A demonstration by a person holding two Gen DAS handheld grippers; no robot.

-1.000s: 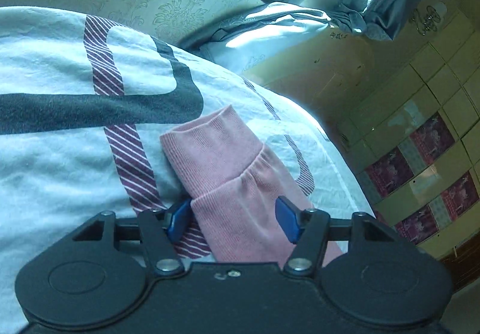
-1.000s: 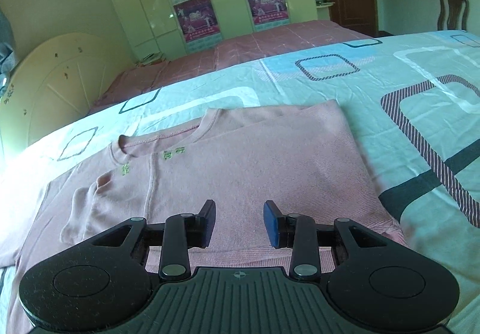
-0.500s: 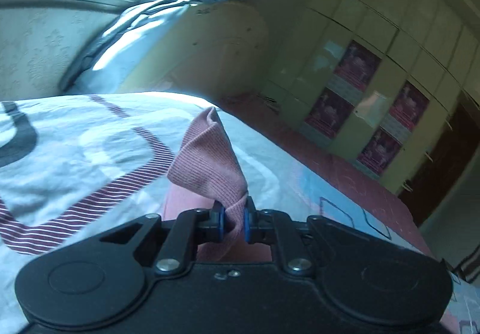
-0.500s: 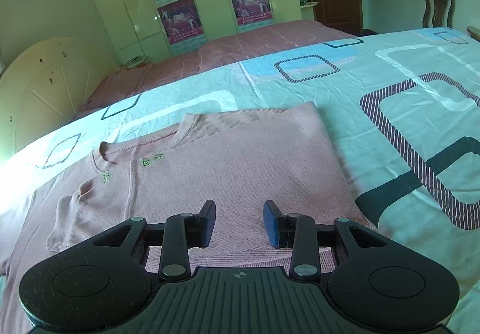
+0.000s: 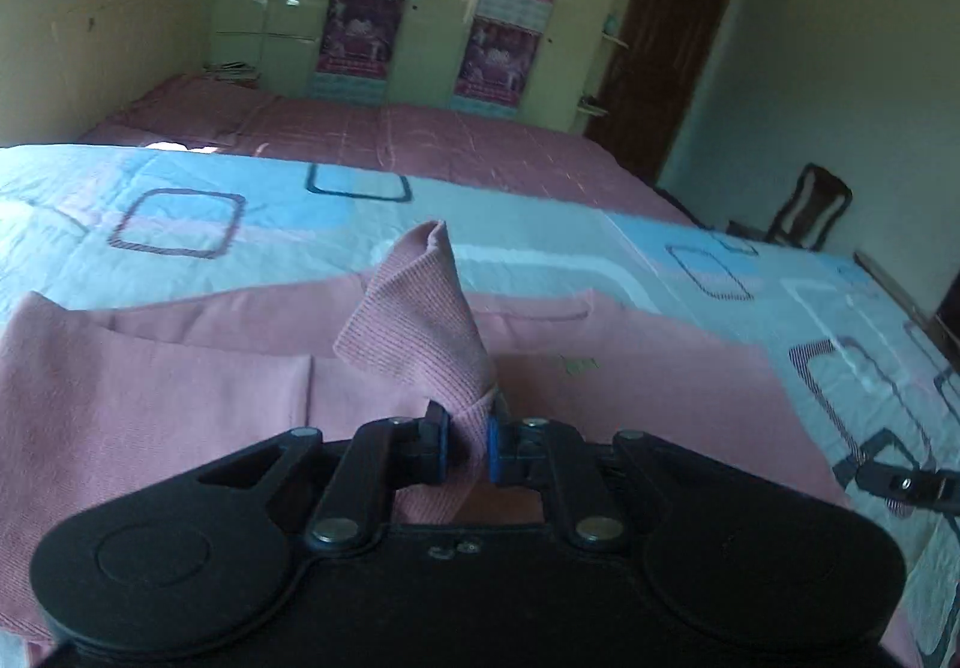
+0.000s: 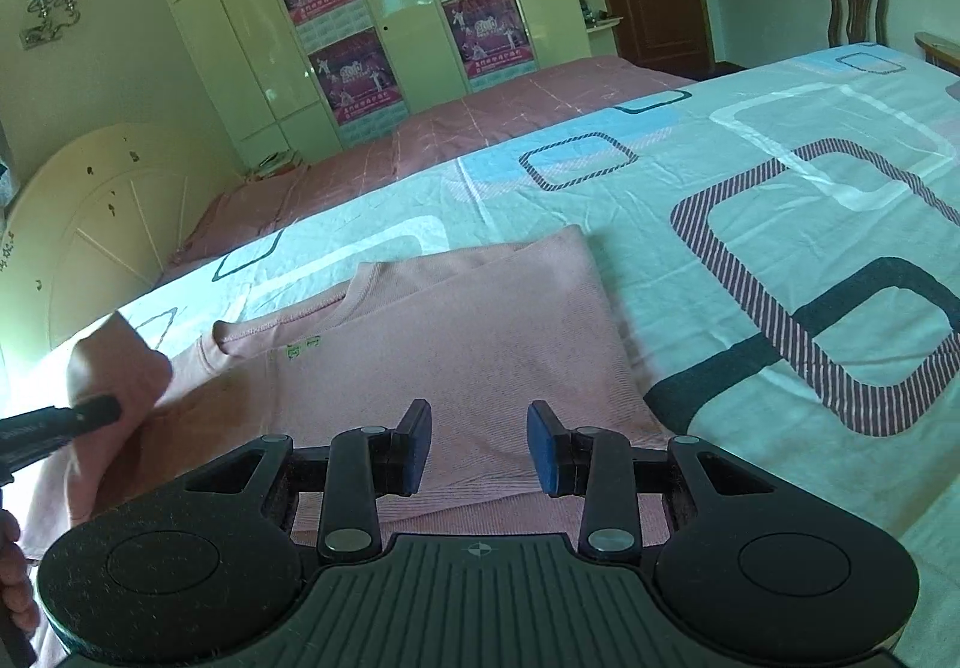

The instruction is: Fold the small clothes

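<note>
Left wrist view showed the left gripper [image 5: 465, 446] clenching the pink shirt's sleeve [image 5: 420, 332] mid-frame, right gripper [image 6: 478, 446] released above the shirt [image 6: 468, 344]; most folding remained

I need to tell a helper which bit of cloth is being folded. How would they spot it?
On the bed's patterned sheet lies a pink top. At its end, the left claw pinches a ribbed sleeve cuff, the only part lifted off the bed.

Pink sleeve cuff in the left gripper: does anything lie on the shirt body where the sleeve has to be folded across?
Nothing visible does. The left gripper is shut on the sleeve cuff, and the pink shirt body lies flat and bare. The right gripper hangs open over its lower hem, holding nothing.
</note>
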